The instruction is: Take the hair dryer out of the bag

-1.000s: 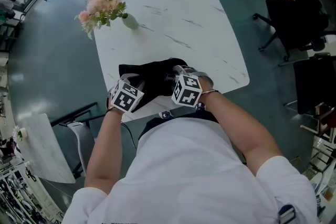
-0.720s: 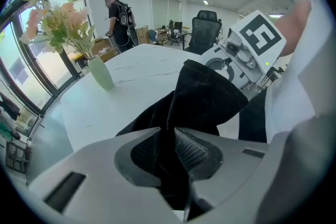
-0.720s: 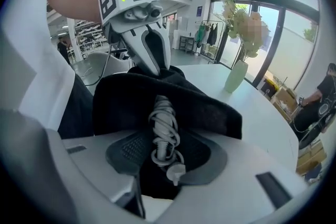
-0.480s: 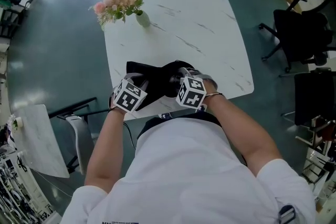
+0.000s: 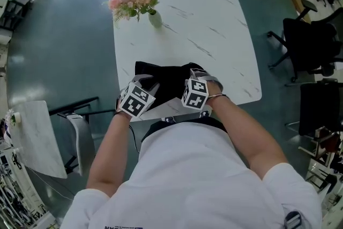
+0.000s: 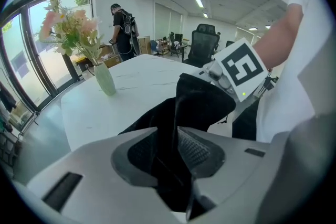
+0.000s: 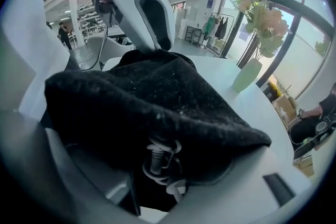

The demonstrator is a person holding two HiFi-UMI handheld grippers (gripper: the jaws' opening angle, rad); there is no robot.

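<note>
— Black bag (image 5: 166,80), where does it lie?
— Lower centre, at the near edge of the tabletop (image 5: 214,24).
— Left tool (image 6: 165,139)?
— Just been opening; narrow, with a fabric fold between its jaws.
— Right tool (image 7: 163,170)?
— Opening too; wide, with the bag's bulk between. Hair dryer hidden.

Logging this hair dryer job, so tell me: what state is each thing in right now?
bag: lying at the near edge of the table, hair dryer not in sight.
left gripper: jaws just been opening, bag cloth between them.
right gripper: jaws just been opening wide, bag and drawstring between them.
vase of flowers: upright near the far corner.
</note>
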